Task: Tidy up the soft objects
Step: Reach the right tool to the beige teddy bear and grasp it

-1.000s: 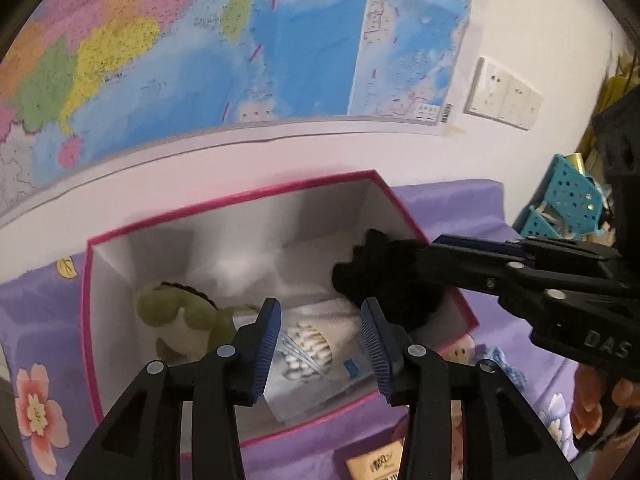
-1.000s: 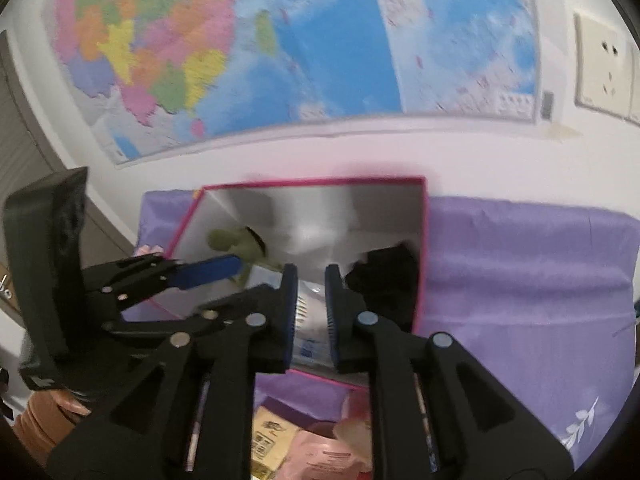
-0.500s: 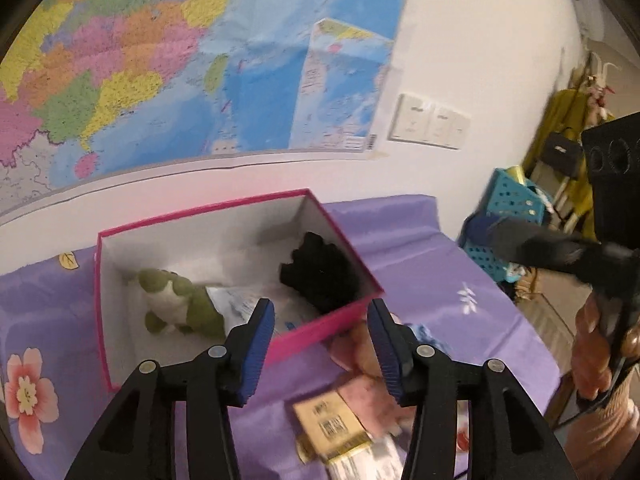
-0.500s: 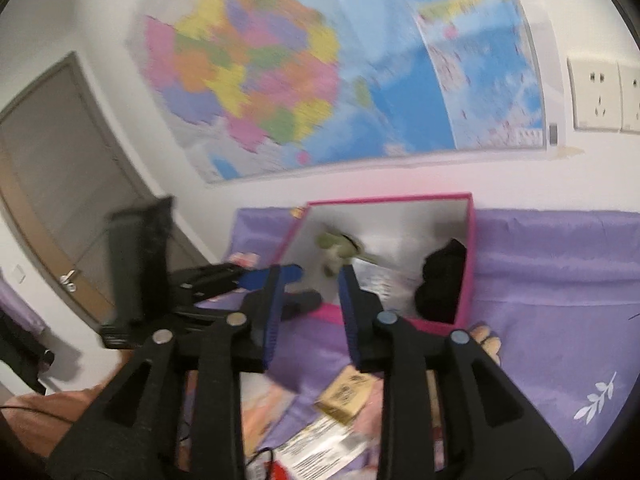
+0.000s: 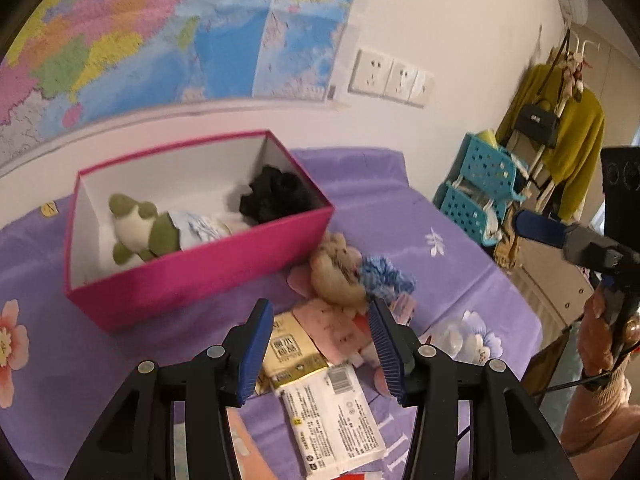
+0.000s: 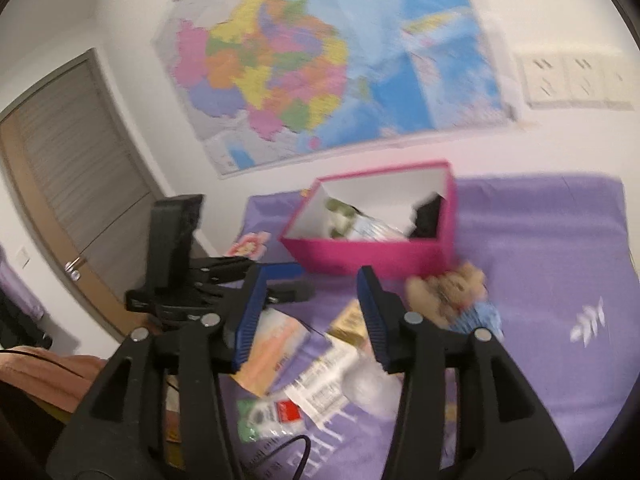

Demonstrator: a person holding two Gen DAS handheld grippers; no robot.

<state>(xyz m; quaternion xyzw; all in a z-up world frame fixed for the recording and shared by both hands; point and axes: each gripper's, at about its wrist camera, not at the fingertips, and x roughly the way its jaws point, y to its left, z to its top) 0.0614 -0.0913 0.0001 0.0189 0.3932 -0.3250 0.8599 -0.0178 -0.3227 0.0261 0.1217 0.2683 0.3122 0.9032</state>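
Note:
A pink box (image 5: 208,276) stands on the purple cloth and holds a green and white plush (image 5: 140,232), a packet of cotton swabs (image 5: 200,229) and a black soft thing (image 5: 278,198). In front of it lie a tan plush with a blue part (image 5: 344,276) and several flat packets (image 5: 320,344). My left gripper (image 5: 320,344) is open and empty above the packets. My right gripper (image 6: 308,316) is open and empty, held back from the box (image 6: 372,256), with the tan plush (image 6: 448,292) to its right.
The box stands near a wall with a map (image 5: 160,40) and sockets (image 5: 390,78). Blue baskets (image 5: 476,196) and a coat rack (image 5: 560,120) stand beyond the cloth's right edge. A door (image 6: 68,184) is at the left in the right wrist view.
Both grippers have pulled back from inside the box. The right gripper has opened and the black soft thing lies in the box. The packets and tan plush have come into view.

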